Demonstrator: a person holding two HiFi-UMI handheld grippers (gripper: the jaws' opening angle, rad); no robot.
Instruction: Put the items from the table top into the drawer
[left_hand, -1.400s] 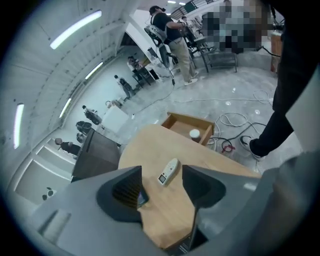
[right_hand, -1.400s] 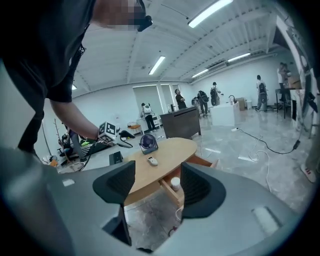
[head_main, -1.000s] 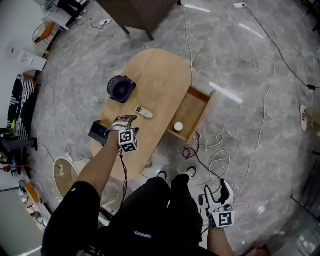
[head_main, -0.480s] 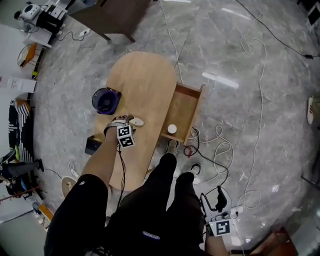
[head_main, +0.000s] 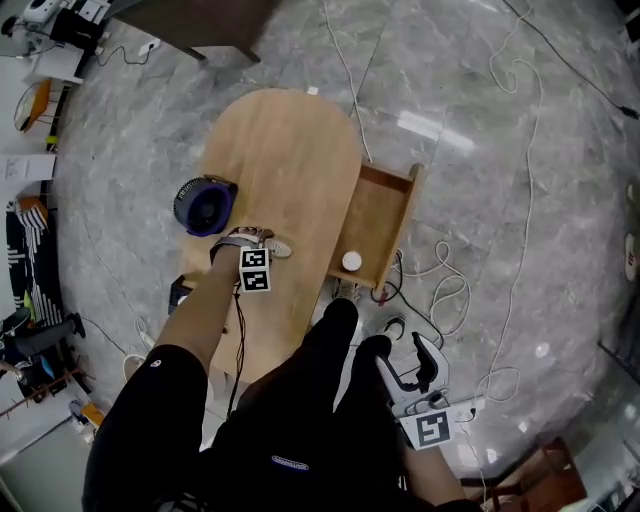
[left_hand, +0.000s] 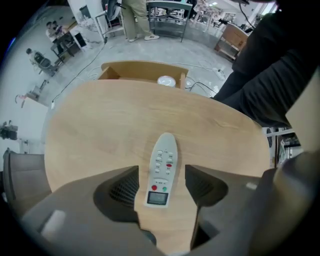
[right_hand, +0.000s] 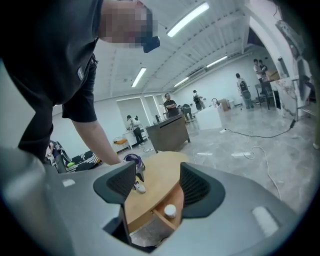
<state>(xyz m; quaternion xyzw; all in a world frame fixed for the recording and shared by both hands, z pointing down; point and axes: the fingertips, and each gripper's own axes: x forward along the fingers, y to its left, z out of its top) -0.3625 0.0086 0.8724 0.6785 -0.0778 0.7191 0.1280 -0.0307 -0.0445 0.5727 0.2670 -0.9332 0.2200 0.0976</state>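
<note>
A white remote control (left_hand: 163, 157) lies on the oval wooden table (head_main: 285, 150). My left gripper (left_hand: 162, 186) points straight down over the remote, its jaws open on either side of the display end, with a gap on each side. In the head view the left gripper (head_main: 253, 241) covers most of the remote (head_main: 280, 249). The drawer (head_main: 388, 205) stands pulled out on the table's right side, with a small white round jar (head_main: 351, 261) inside. My right gripper (head_main: 408, 362) hangs open and empty by the person's legs, away from the table.
A purple fan (head_main: 203, 204) stands on the table's left edge, beside the left gripper. A black box (head_main: 180, 294) sits low at the table's near left. Cables (head_main: 450, 285) trail over the grey floor right of the drawer. People and desks stand far off.
My left gripper has come down over the remote, which now lies between its jaws. My right gripper has swung in closer to the person's legs. The person has stepped nearer the table.
</note>
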